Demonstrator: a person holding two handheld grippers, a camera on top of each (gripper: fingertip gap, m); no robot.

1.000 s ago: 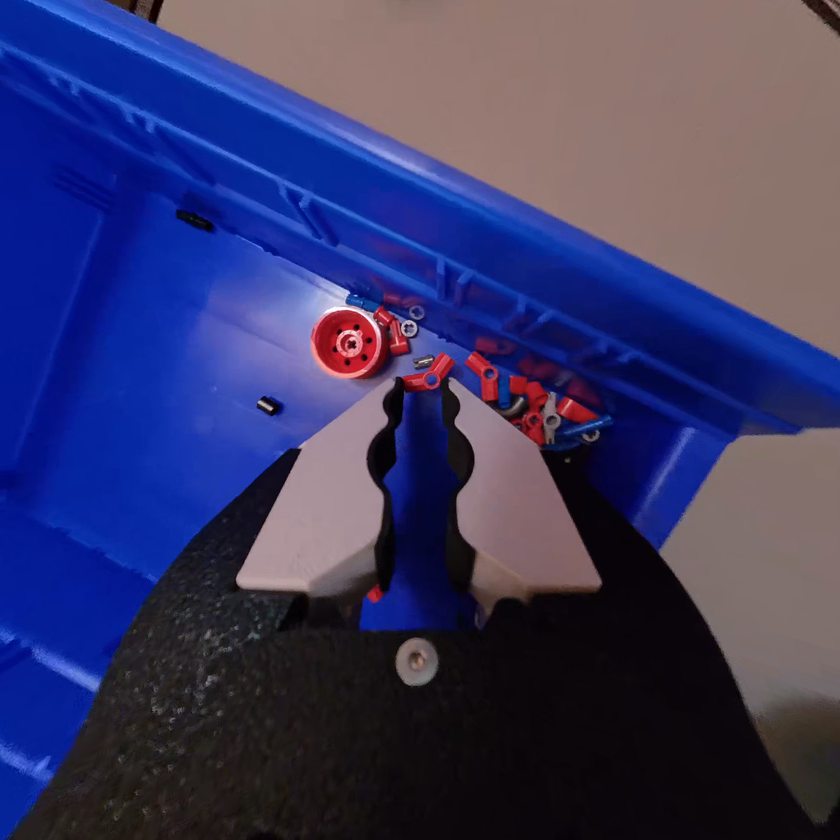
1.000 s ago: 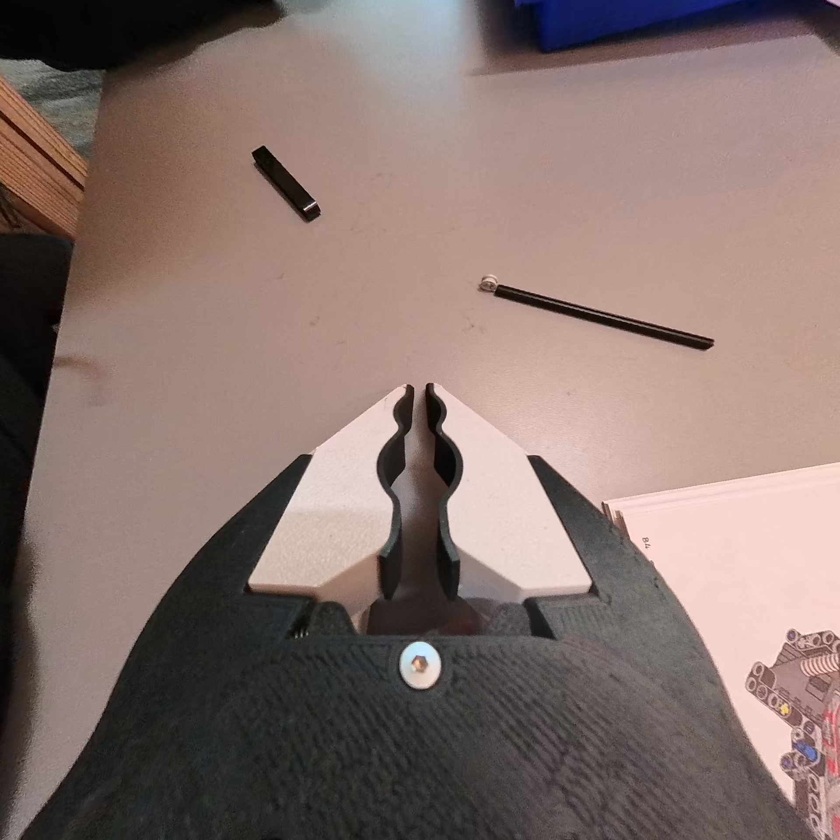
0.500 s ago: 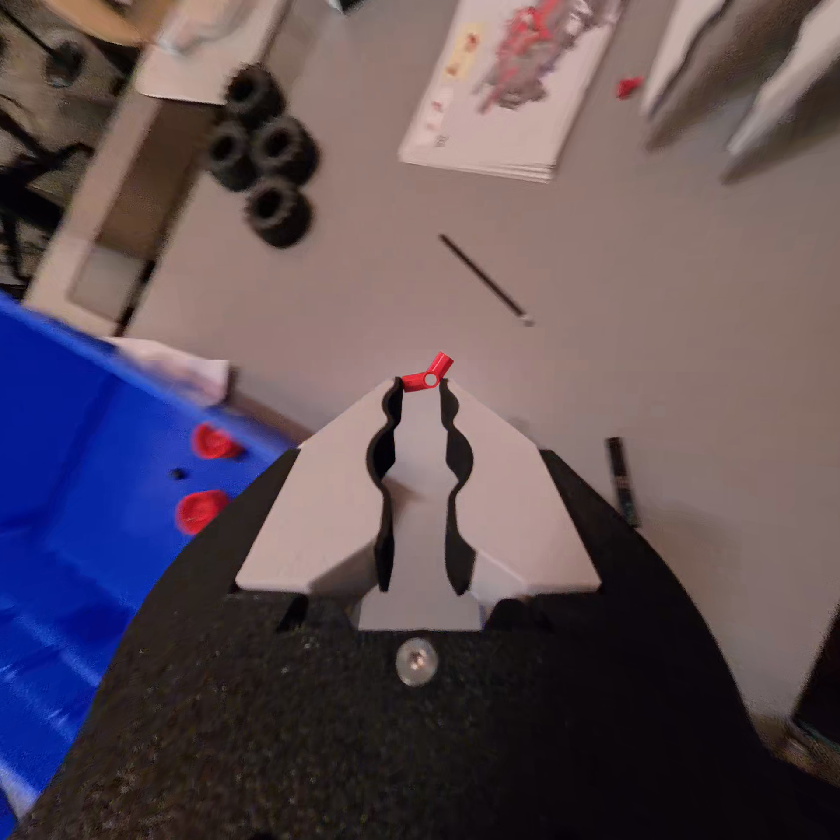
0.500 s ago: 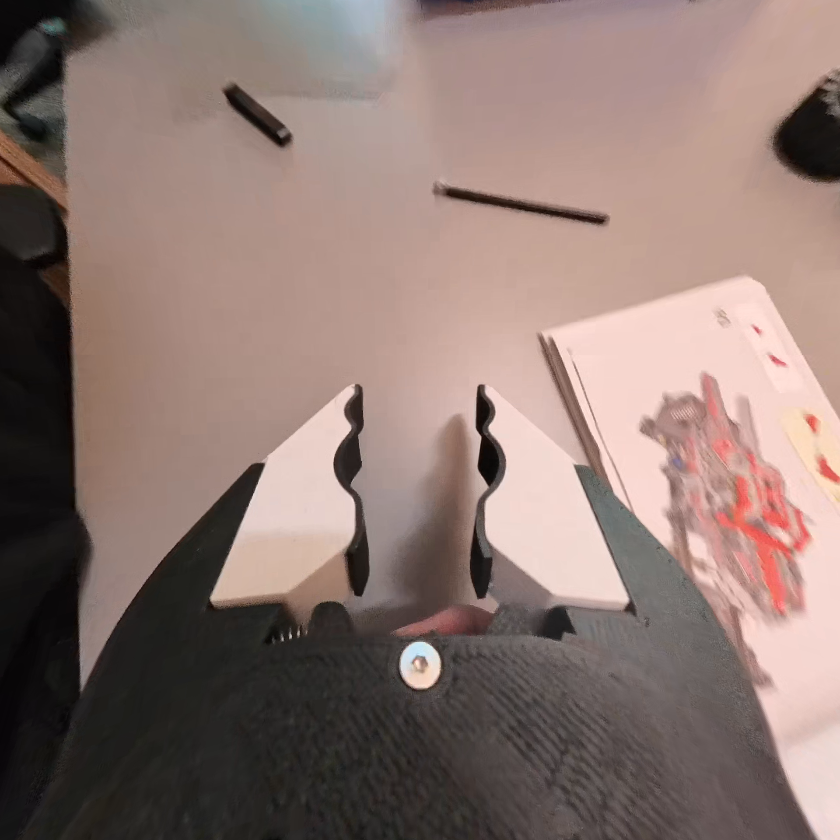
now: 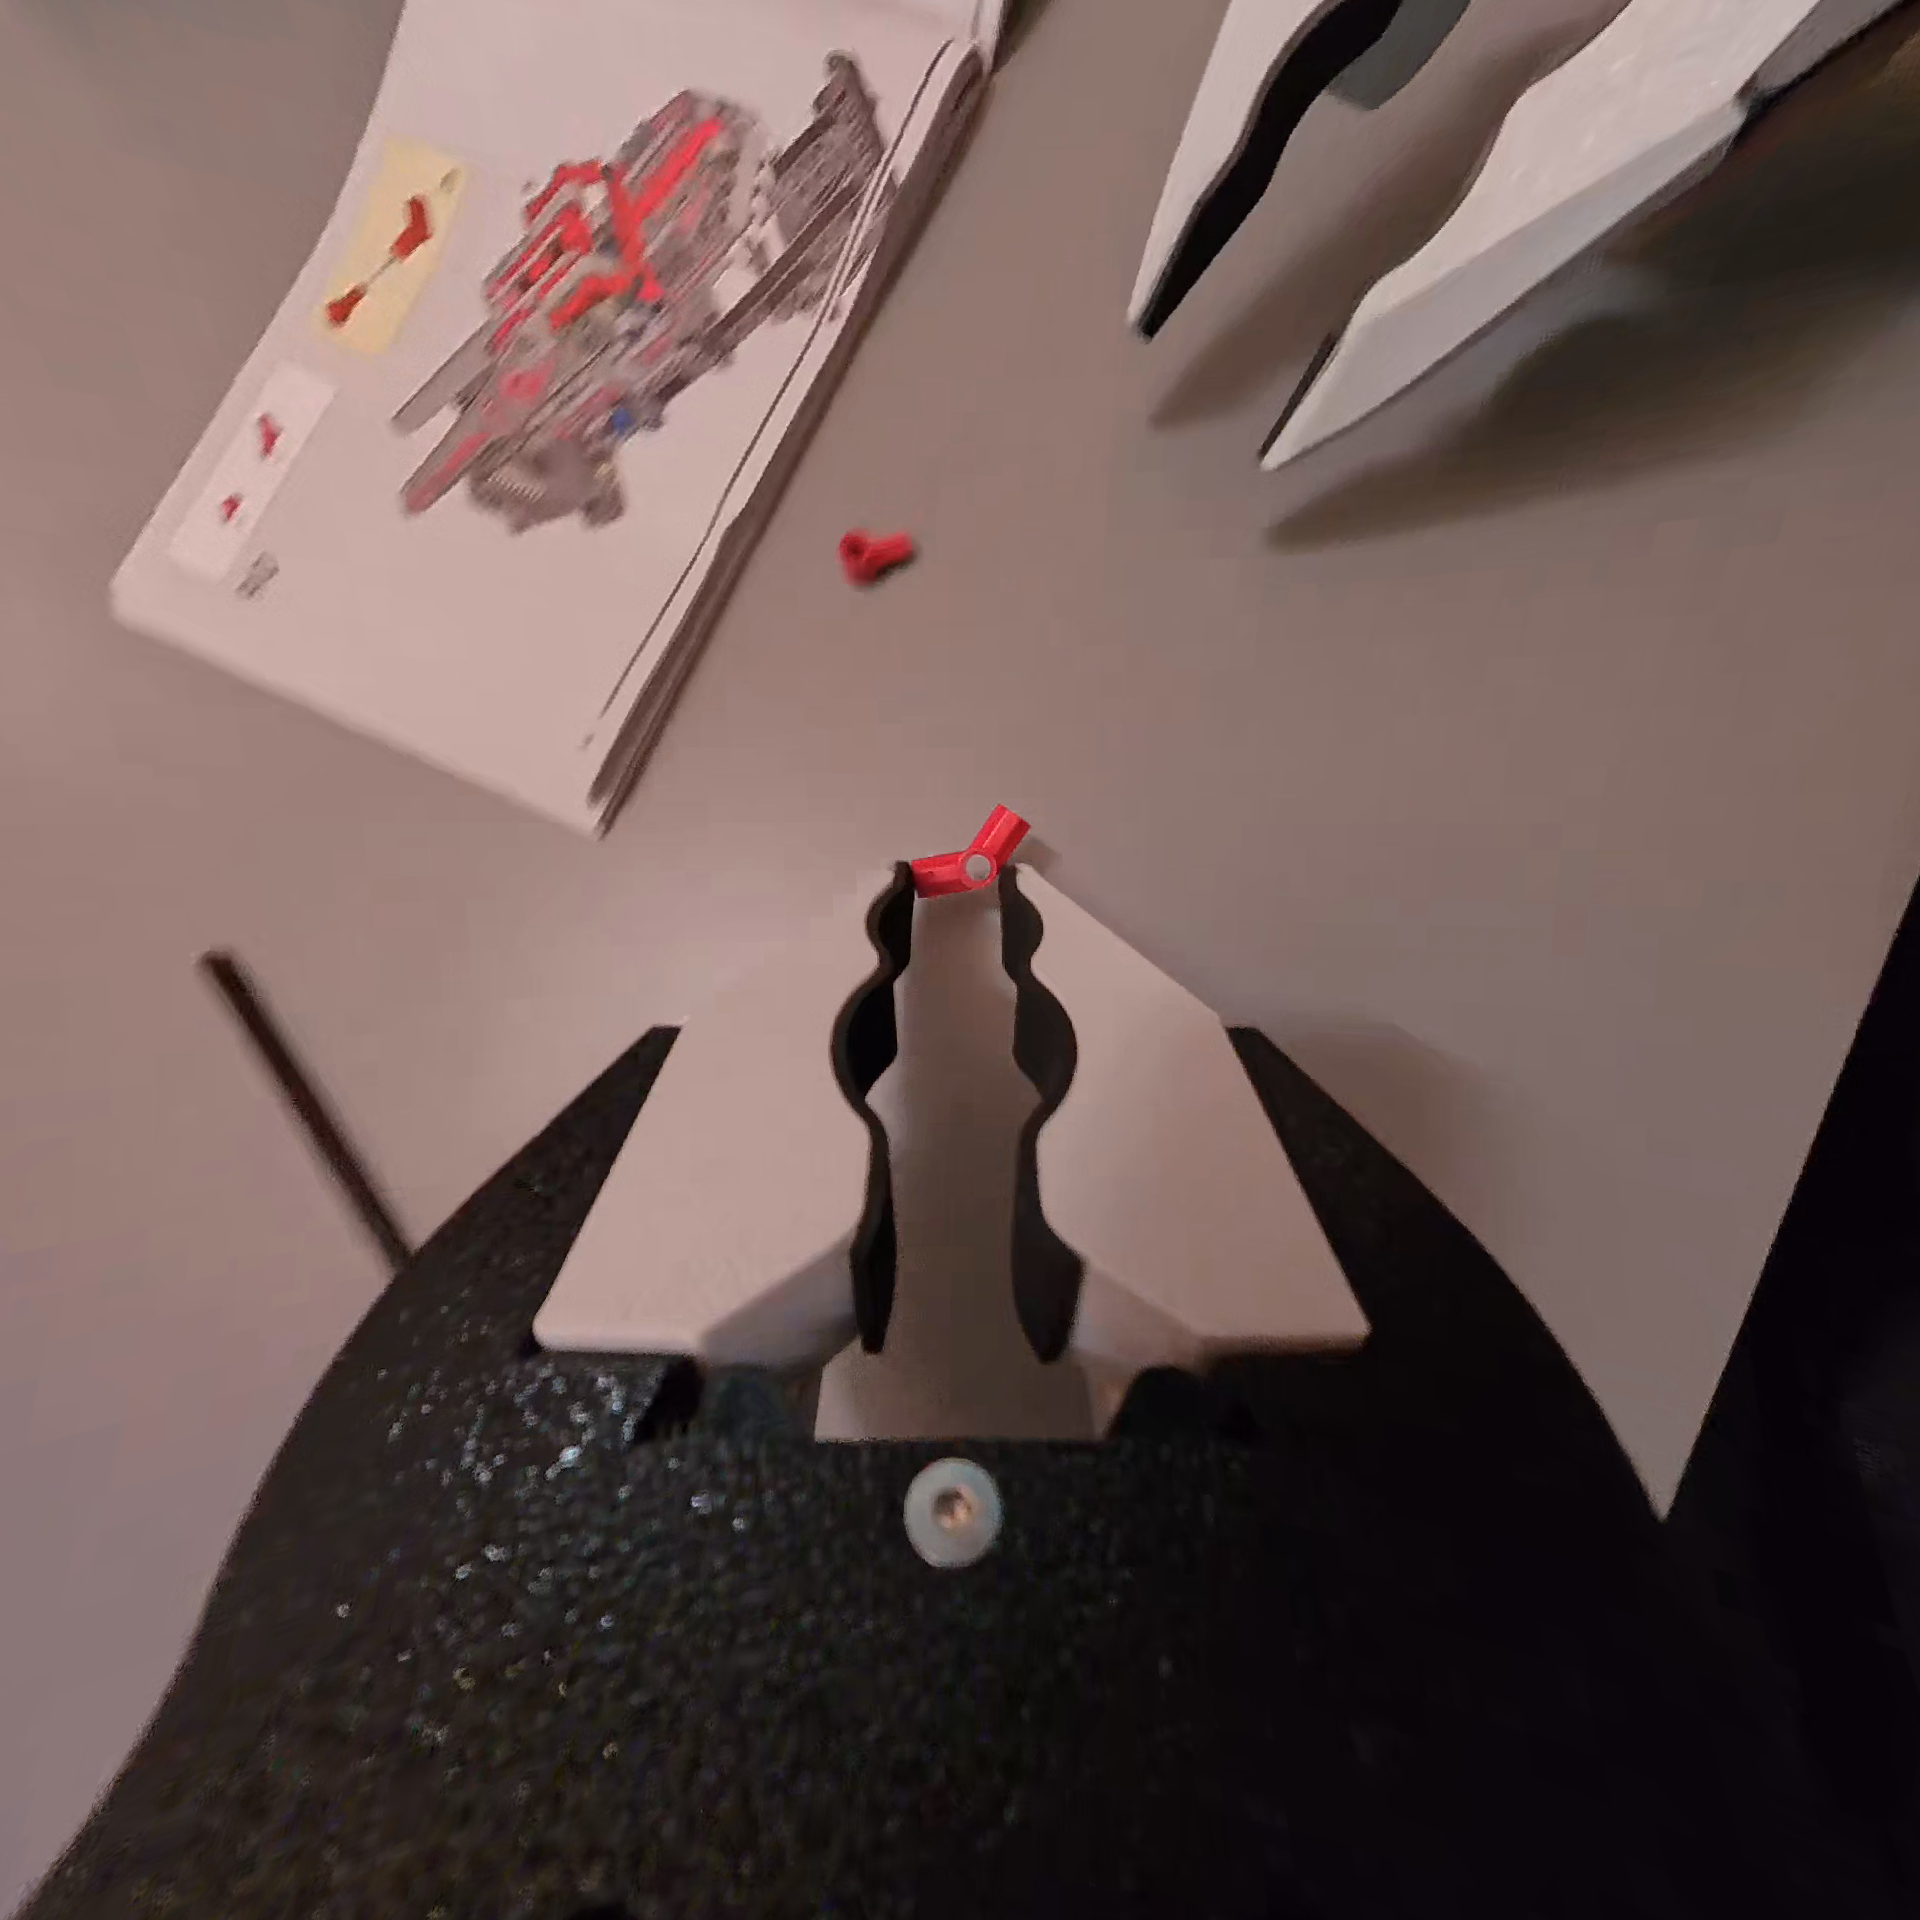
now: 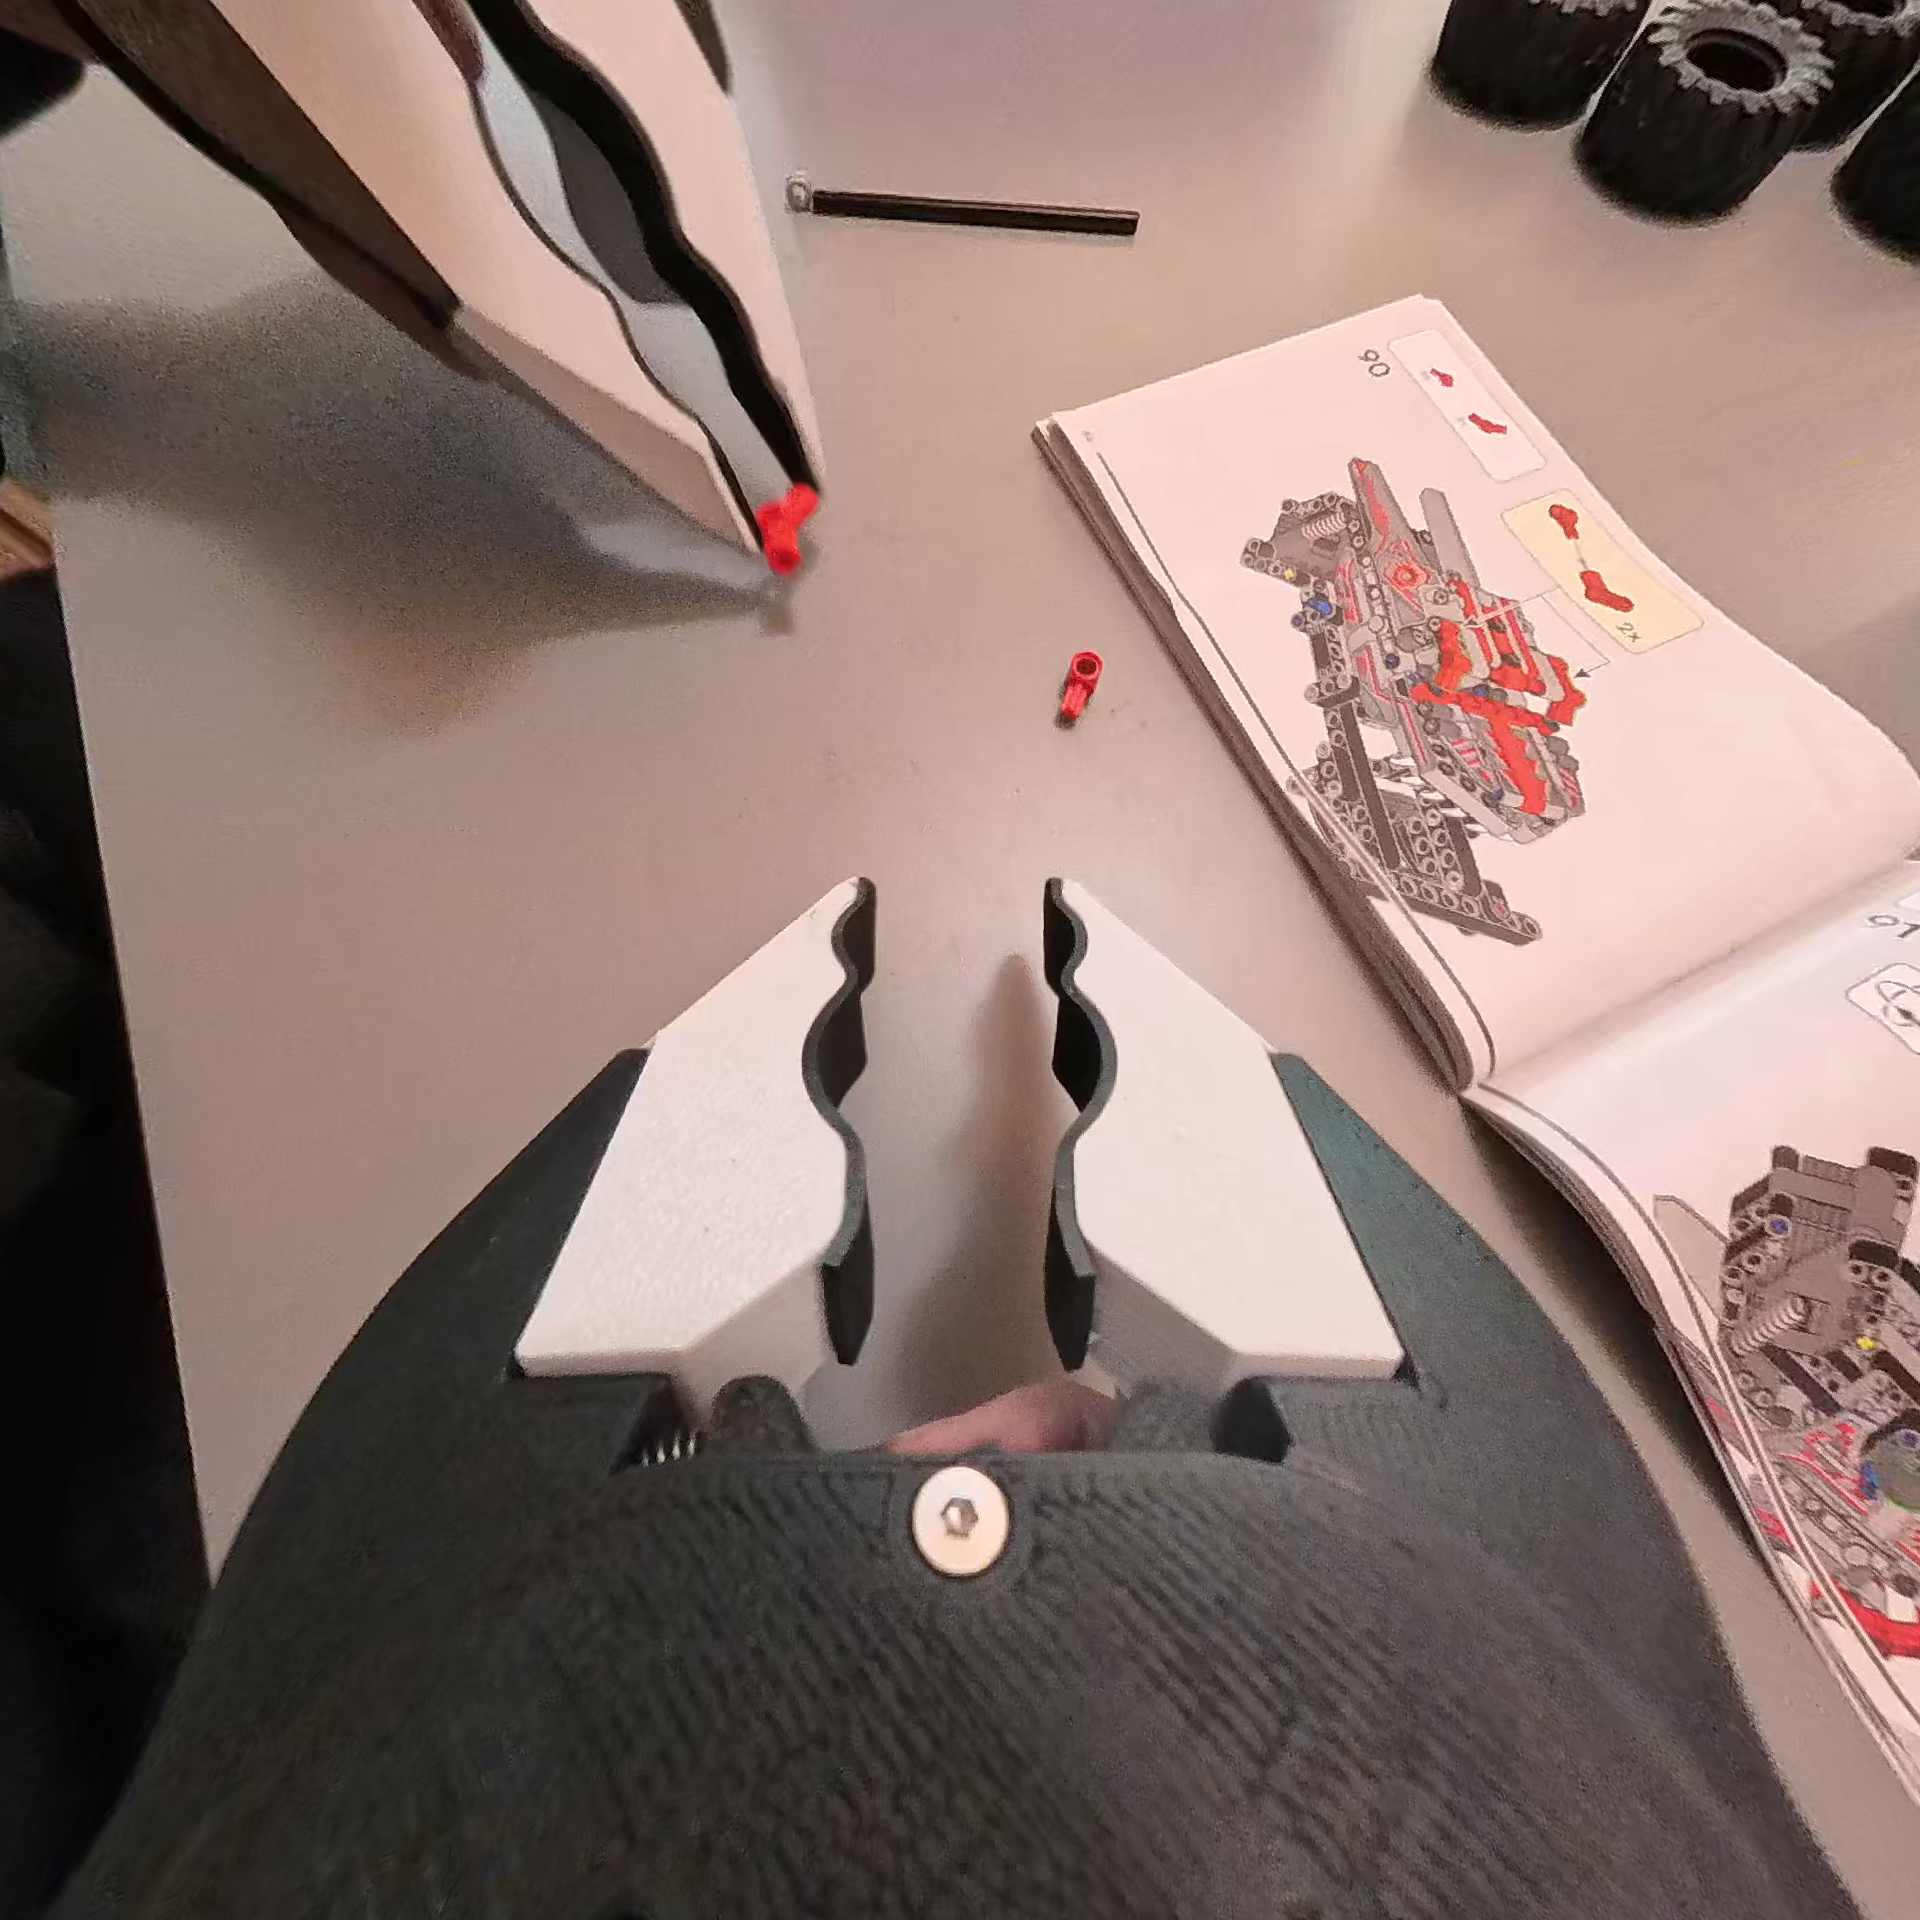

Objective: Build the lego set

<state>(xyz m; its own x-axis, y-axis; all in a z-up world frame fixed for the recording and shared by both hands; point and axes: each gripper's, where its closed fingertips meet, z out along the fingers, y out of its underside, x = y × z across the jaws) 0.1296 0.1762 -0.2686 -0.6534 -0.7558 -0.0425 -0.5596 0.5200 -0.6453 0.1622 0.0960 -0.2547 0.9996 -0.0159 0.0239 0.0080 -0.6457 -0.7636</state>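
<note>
My left gripper is shut on a small red angled connector, held at the fingertips just above the grey table. It also shows in the right wrist view at upper left, with the red connector at its tips. My right gripper is open and empty above the table; it shows in the left wrist view at top right. A second small red connector lies on the table between the grippers, also seen in the left wrist view. A long black axle lies farther back.
An open instruction booklet lies to the right, also in the left wrist view. Black tyres stand at the far right corner. The black axle shows left of my left gripper. The table's left edge is near. My hands' fingertips stand some 10 cm from each other. The long black axle is closer to my left gripper, around 12 cm from its tips; the right tips are 20 cm off. Look for it in the left wrist view too.
My left gripper carried the red connector out of the blue bin to the table in front of the booklet. My right gripper opened and swung toward the booklet and the loose red connector.
</note>
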